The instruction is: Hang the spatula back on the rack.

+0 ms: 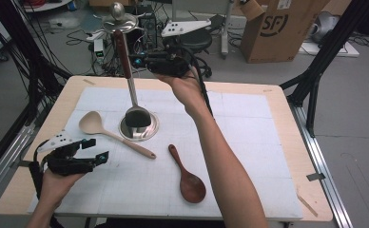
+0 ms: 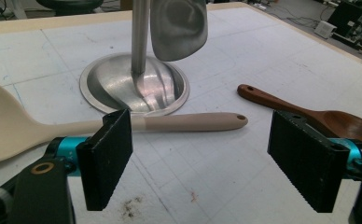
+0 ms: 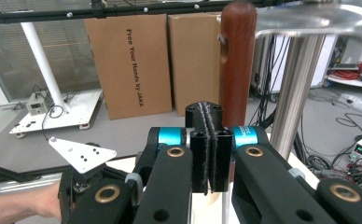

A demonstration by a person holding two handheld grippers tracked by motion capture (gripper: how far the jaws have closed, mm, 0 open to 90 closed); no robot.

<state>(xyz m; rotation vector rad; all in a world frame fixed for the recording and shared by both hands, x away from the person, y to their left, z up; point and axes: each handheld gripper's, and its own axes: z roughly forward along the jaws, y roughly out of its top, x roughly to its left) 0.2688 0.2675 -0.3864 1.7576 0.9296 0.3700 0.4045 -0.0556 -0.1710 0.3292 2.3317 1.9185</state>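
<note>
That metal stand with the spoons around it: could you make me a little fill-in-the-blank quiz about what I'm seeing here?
1. The utensil with the reddish wooden handle hangs from the top of the metal ____.
2. The pale spoon and the dark brown spoon both lie flat on the ____.
3. The left claw hovers low with its jaws ____.
4. The right claw, raised beside the hanging handle, has its jaws ____.

Missing words: stand; table; open; shut
</note>
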